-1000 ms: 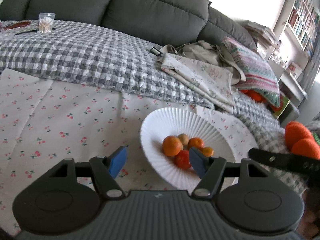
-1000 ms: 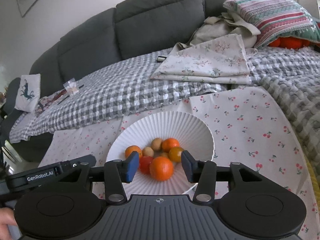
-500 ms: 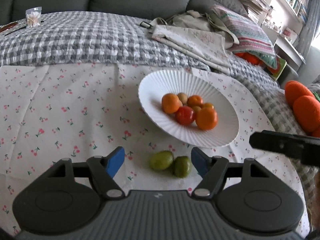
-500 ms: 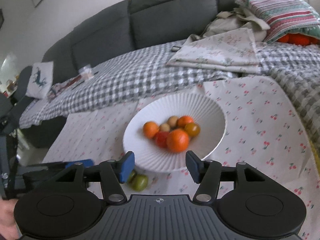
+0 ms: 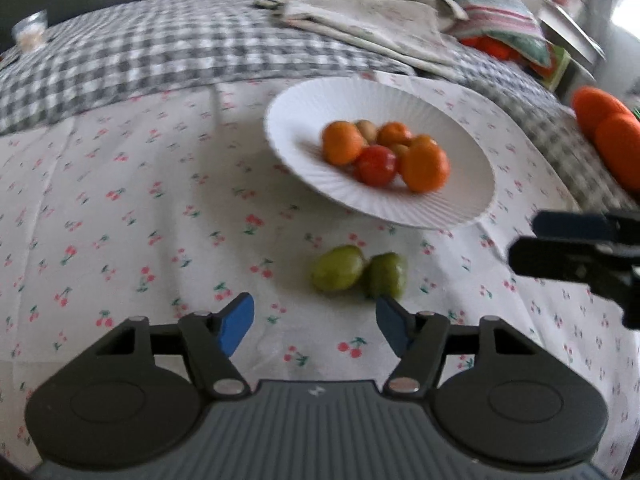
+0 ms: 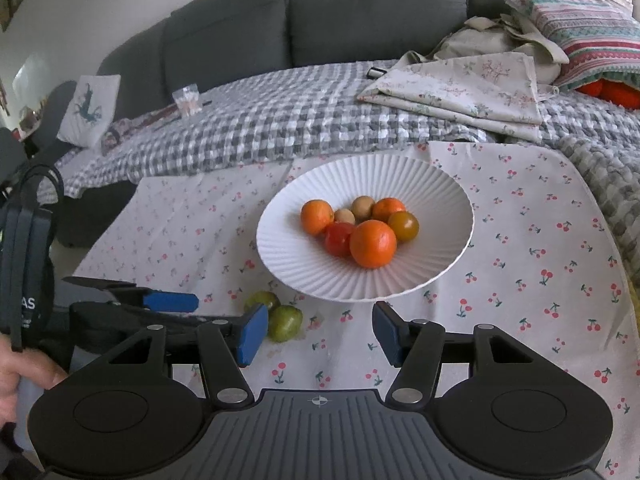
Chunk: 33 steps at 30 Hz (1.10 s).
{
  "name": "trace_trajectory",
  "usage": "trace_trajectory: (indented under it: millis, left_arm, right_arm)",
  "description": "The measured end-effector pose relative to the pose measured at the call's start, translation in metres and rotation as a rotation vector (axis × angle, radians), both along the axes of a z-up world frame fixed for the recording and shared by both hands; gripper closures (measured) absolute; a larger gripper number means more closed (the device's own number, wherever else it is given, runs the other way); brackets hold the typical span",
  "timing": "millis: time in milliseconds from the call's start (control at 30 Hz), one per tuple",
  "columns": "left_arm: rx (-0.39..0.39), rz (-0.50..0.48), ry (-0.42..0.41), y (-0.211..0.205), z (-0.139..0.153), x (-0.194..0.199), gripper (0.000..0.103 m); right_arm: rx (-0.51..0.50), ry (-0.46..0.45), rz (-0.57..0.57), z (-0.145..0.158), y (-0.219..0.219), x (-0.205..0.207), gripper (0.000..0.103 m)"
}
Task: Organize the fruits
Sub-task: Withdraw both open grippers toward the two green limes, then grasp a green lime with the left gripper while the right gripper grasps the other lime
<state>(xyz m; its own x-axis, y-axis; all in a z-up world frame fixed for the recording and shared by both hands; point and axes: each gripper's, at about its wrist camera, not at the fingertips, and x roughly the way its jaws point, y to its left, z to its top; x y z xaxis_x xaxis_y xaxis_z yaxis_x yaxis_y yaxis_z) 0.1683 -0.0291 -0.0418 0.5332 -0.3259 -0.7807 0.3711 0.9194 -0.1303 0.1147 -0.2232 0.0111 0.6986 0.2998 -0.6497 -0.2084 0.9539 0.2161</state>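
A white ribbed bowl (image 5: pixel 452 204) (image 6: pixel 436 200) on the cherry-print cloth holds several small fruits: oranges (image 5: pixel 425 166) (image 6: pixel 373 243), a red tomato (image 5: pixel 376 165) (image 6: pixel 338 238) and tan ones. Two green fruits (image 5: pixel 335 268) (image 6: pixel 285 322) lie touching on the cloth just in front of the bowl. My left gripper (image 5: pixel 315 325) is open and empty, just short of the green fruits. My right gripper (image 6: pixel 320 335) is open and empty, in front of the bowl, the green fruits by its left finger. Each gripper shows at the edge of the other's view.
A grey checked blanket (image 6: pixel 280 120) and folded floral cloth (image 6: pixel 472 88) lie behind the bowl on a grey sofa. A striped pillow (image 6: pixel 588 40) and orange plush things (image 5: pixel 612 136) are at the right. A small clear packet (image 6: pixel 187 98) sits far left.
Both grippers have pulled back and lowered from above the bowl. The green fruits came into view in front of the bowl. Both stayed open.
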Motion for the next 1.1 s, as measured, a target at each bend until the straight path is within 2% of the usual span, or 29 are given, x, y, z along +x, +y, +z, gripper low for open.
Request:
trace_trajectory:
  millis: [267, 433, 600, 733, 800, 867, 1100]
  left_arm:
    - [0.076, -0.132, -0.056, -0.02, -0.003, -0.002, 0.039]
    - [0.121, -0.146, -0.077, -0.014, -0.003, 0.001, 0.04]
    - [0.152, -0.174, -0.097, -0.02, -0.01, 0.003, 0.049]
    - [0.136, -0.197, -0.112, -0.025, -0.013, 0.007, 0.057]
    - [0.128, -0.201, -0.109, -0.027, -0.016, 0.008, 0.067]
    - [0.121, -0.196, -0.112, -0.027, -0.014, 0.008, 0.074]
    - [0.112, -0.11, -0.088, -0.013, -0.008, 0.012, 0.074]
  right_arm:
    - [-0.019, 0.005, 0.01, -0.002, 0.002, 0.001, 0.045]
    - [-0.021, 0.007, 0.008, -0.003, 0.002, 0.002, 0.045]
    - [-0.033, 0.0, 0.014, -0.003, 0.004, 0.002, 0.045]
    - [-0.038, 0.007, 0.018, -0.005, 0.006, 0.003, 0.045]
    - [-0.038, 0.01, 0.02, -0.006, 0.006, 0.003, 0.045]
    - [-0.038, 0.014, 0.021, -0.008, 0.007, 0.004, 0.045]
    - [-0.042, 0.04, 0.02, -0.019, 0.007, 0.009, 0.045]
